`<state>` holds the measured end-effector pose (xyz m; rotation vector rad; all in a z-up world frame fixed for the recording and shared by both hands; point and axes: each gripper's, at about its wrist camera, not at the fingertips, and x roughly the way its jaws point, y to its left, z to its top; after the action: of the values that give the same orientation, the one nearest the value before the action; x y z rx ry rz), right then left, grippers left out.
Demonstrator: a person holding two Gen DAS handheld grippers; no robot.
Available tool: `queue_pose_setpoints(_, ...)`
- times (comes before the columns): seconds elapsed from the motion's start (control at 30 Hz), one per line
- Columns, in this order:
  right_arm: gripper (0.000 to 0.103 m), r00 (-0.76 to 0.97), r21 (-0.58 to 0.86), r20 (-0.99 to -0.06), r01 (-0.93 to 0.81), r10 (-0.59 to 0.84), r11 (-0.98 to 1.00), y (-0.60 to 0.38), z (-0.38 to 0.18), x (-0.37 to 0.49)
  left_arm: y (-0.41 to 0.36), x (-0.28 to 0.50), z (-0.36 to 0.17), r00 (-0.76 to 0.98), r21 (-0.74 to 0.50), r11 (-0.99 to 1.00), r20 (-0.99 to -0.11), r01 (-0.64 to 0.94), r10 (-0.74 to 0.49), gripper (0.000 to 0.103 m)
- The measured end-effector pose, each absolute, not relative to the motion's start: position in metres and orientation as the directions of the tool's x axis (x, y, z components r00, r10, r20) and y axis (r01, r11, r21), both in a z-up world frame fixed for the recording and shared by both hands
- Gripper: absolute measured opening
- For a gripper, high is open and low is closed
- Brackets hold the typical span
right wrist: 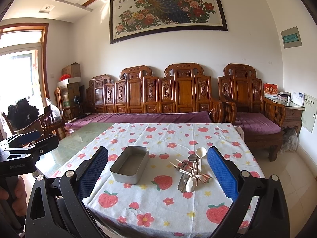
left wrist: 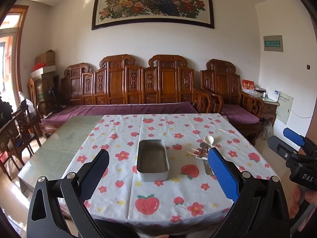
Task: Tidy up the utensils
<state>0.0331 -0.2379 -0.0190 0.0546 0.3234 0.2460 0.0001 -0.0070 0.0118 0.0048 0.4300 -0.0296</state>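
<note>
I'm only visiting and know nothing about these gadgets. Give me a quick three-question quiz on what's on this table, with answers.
1. True or false: the metal tin already holds utensils.
2. On which side of the tin does the pile of utensils lie in the right wrist view: left or right?
3. Multiple choice: the left gripper and right gripper are A) both open and empty, B) both shut on spoons, C) one holding a fork.

Key: 1 false, the tin is empty; 2 right; 3 A.
</note>
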Motion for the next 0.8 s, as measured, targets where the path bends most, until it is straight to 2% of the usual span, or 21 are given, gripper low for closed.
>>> queue_pose_setpoints(0.33, 0.099, 0.892, 0.088, -0.38, -0.228, 0.244, 0.97, -0.247, -0.058, 0.087, -0.006, 0.053, -0.035, 0.85, -0.011, 0.997, -0.522, 0.075, -0.07, 0.096)
queue_pose_setpoints(0.57, 0.077, 0.869, 0.097, -0.437, -0.212, 0.233, 0.972, -0.261, -0.085, 0.143, -0.014, 0.1, -0.06, 0.812, 0.005, 0.994, -0.576, 0.114, -0.09, 0.096)
queue_pose_setpoints(0.8, 0.067, 0.848, 0.091, -0.489, -0.185, 0.206, 0.979, -0.275, -0.109, 0.197, -0.021, 0.141, -0.078, 0.779, 0.008, 0.989, -0.617, 0.149, -0.112, 0.096)
